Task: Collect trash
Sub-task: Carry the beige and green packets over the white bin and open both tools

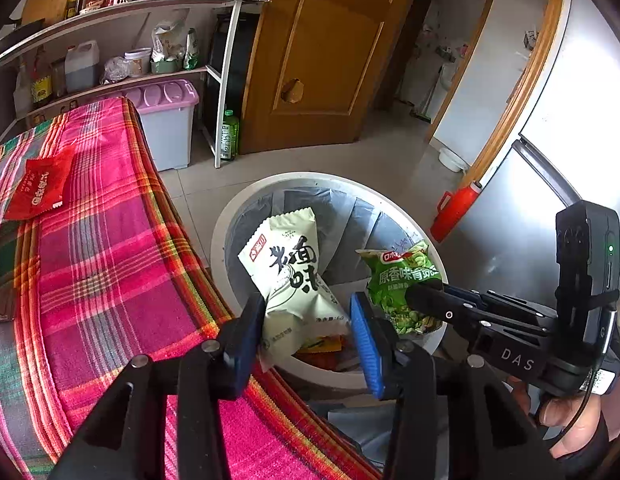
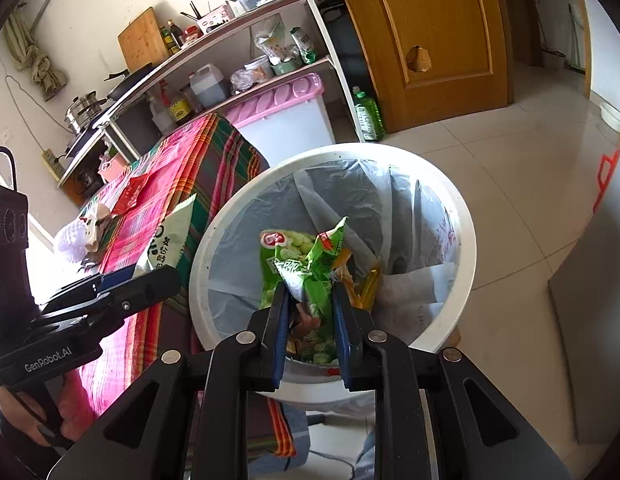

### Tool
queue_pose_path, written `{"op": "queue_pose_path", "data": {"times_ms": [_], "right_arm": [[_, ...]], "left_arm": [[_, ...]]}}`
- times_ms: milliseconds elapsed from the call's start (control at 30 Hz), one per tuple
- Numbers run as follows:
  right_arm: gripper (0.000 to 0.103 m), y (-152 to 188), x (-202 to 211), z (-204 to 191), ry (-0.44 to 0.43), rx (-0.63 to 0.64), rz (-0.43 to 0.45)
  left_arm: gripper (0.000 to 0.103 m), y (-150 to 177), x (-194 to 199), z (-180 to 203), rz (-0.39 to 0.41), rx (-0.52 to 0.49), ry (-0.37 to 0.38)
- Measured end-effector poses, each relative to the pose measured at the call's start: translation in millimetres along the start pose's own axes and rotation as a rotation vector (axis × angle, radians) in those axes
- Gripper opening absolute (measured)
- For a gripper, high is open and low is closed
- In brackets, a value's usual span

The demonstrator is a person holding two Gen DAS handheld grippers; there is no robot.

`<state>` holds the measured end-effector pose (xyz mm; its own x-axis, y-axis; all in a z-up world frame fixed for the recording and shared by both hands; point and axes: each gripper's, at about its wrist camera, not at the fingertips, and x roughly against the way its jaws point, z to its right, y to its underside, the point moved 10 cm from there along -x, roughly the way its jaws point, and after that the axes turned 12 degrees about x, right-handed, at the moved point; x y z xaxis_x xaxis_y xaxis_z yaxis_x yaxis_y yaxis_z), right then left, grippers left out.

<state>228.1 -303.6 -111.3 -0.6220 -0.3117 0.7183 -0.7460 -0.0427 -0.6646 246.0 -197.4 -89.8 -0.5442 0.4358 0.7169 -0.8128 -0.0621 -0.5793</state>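
Note:
A white bin (image 1: pixel 221 240) (image 2: pixel 466 240) with a grey liner stands on the floor beside the table. My left gripper (image 1: pixel 306 320) (image 2: pixel 142 284) hangs over its near rim. A white snack packet (image 1: pixel 286 276) (image 2: pixel 170 236) stands between its blue pads. The packet leans on the left pad, and a gap shows at the right pad. My right gripper (image 2: pixel 310 316) (image 1: pixel 425 296) is shut on a crumpled green snack packet (image 2: pixel 306 264) (image 1: pixel 401 276) over the bin's mouth. Yellow and red wrappers lie inside the bin. A red packet (image 1: pixel 38 188) (image 2: pixel 130 196) lies flat on the table.
The table's pink plaid cloth (image 1: pixel 110 260) reaches down to the bin. A white crumpled wad (image 2: pixel 74 240) lies on the table. Behind are a shelf rack (image 1: pixel 214 72), a pink-lidded box (image 1: pixel 166 120), a green bottle (image 1: pixel 229 136) and a wooden door (image 1: pixel 321 60). A fridge (image 1: pixel 549 184) and a red flask (image 1: pixel 453 208) stand at right.

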Motion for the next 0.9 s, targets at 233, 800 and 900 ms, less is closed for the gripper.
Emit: {"op": "queue_pose_path", "data": {"times_ms": [233, 800, 900], "right_arm": [[0.025, 3, 0, 5, 0.021, -0.011, -0.005], [0.027, -17, 37, -31, 0.025, 0.087, 0.082], [0.027, -20, 45, -45, 0.016, 0.113, 0.098]], "left_arm": [[0.052, 2, -7, 0, -0.023, 0.020, -0.013], [0.052, -9, 49, -10, 0.115, 0.041, -0.007], [0.052, -9, 64, -16, 0.147, 0.046, -0.012]]}}
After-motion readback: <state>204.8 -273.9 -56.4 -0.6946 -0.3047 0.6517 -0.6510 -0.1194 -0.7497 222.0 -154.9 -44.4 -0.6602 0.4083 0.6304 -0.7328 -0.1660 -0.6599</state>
